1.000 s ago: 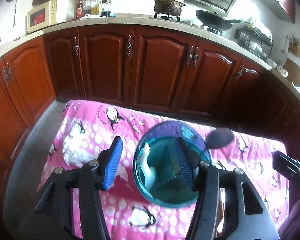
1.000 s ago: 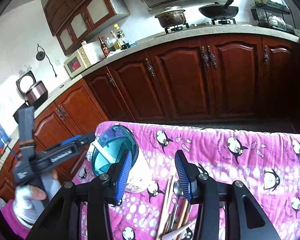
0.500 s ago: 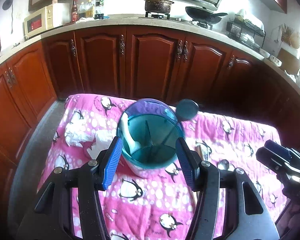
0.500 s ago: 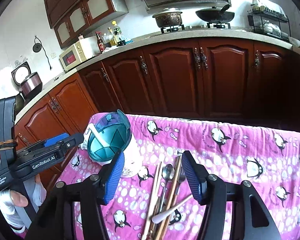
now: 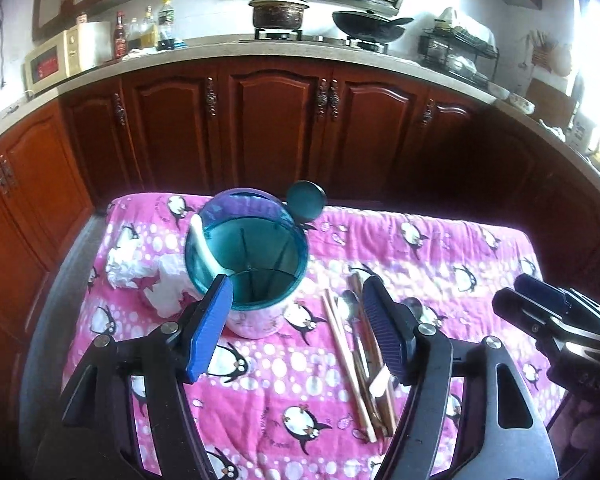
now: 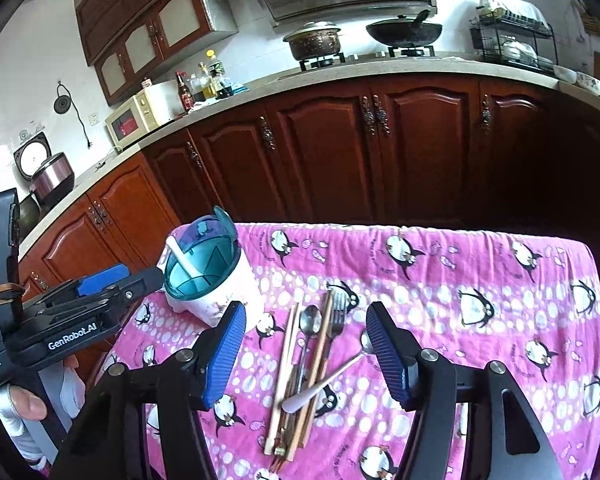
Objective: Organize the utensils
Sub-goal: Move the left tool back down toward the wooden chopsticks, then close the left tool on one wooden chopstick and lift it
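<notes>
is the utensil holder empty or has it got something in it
Not empty: one white utensil leans inside the teal utensil holder; its other compartments look bare.

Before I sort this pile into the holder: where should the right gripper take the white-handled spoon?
Take the white-handled spoon mid-handle, from above, the fingers closing across its width. It lies slanted on top of the chopsticks, so the handle is raised and free, while its bowl sits close beside the right gripper.
</notes>
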Motion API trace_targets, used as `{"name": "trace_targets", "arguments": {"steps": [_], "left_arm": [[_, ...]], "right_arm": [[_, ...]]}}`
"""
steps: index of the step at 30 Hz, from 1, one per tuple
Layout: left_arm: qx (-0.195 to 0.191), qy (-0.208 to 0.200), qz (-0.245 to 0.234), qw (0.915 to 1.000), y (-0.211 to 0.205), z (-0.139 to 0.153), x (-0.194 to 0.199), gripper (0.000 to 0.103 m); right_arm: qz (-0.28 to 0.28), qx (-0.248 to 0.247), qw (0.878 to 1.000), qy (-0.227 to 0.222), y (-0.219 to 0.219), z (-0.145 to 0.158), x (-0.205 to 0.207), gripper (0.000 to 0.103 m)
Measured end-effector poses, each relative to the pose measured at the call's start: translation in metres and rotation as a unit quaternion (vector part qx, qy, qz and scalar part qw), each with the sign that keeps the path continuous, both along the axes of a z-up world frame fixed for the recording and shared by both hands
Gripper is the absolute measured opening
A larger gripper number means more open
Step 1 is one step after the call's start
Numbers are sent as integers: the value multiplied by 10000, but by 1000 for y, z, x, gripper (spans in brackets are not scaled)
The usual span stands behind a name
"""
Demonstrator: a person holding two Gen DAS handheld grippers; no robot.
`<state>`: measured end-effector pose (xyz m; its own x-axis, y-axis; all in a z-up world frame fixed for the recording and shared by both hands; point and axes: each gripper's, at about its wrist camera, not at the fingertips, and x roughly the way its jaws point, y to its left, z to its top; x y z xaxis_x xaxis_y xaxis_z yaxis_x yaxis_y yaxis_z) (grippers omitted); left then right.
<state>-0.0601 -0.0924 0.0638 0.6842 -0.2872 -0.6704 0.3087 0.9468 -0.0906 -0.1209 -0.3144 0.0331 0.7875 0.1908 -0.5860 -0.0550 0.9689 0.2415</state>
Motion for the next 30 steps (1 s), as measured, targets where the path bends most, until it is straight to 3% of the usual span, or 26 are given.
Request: {"name": "trace_targets", "arguments": {"steps": [11,24,30], "left_arm": [[-77,167,-172,9997,0,-8,-4,68],[-90,988,-228,9948,2,-60,9,67],[-308,1475,-107,9885,-11,-93,21,67]], "right_arm": [[-292,19,9990,345,-31,-30,-5,60],[-275,253,9952,908,-51,-89,27,60],[-172,323,9936,1073,-57,-109,49,60]]}}
